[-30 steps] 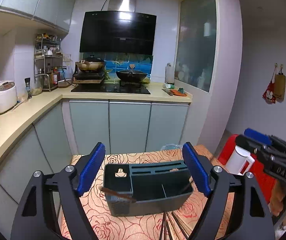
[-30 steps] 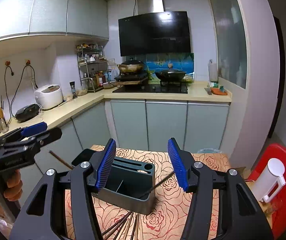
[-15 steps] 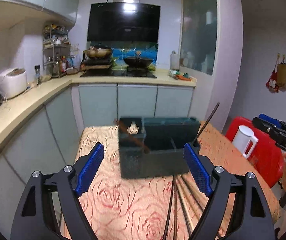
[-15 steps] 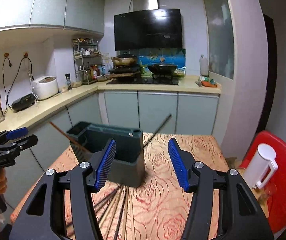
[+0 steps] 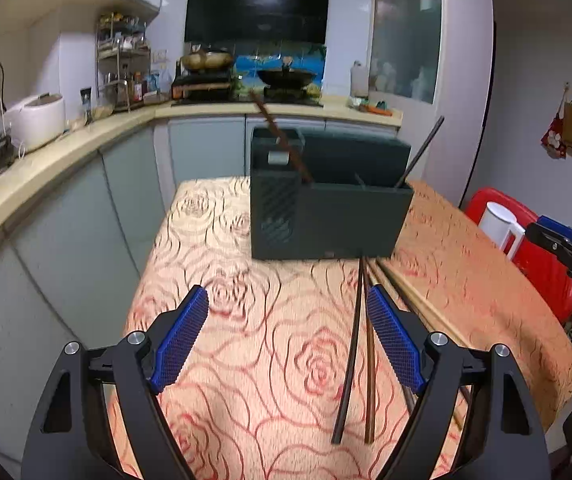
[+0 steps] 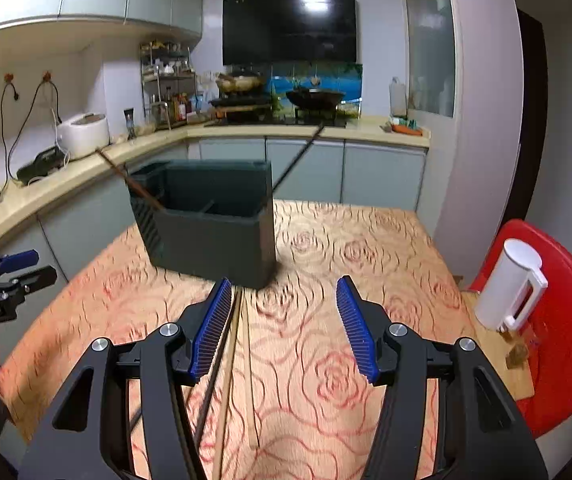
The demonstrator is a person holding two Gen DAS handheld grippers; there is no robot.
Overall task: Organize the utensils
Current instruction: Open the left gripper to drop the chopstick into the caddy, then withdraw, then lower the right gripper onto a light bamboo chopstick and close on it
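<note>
A dark grey utensil holder [image 5: 326, 208] stands on the rose-patterned table; it also shows in the right wrist view [image 6: 214, 224]. A brown chopstick [image 5: 282, 140] and a black chopstick [image 5: 422, 152] lean out of it. Several loose chopsticks [image 5: 360, 344] lie on the cloth in front of the holder, just left of my left gripper's right finger; they also show in the right wrist view [image 6: 226, 360]. My left gripper [image 5: 288, 340] is open and empty, low over the table. My right gripper [image 6: 284, 328] is open and empty, with the loose chopsticks beside its left finger.
A white jug [image 6: 514, 284] stands on a red stool [image 6: 566, 328] at the table's right edge. Kitchen counters [image 5: 46, 168] with a rice cooker [image 5: 36, 120] run along the left and back. The table's left edge [image 5: 146, 260] drops to the cabinets.
Both grippers have pulled back and lowered from above the holder to near the table surface. The holder now stands farther ahead and the loose chopsticks lie between and beside the fingers.
</note>
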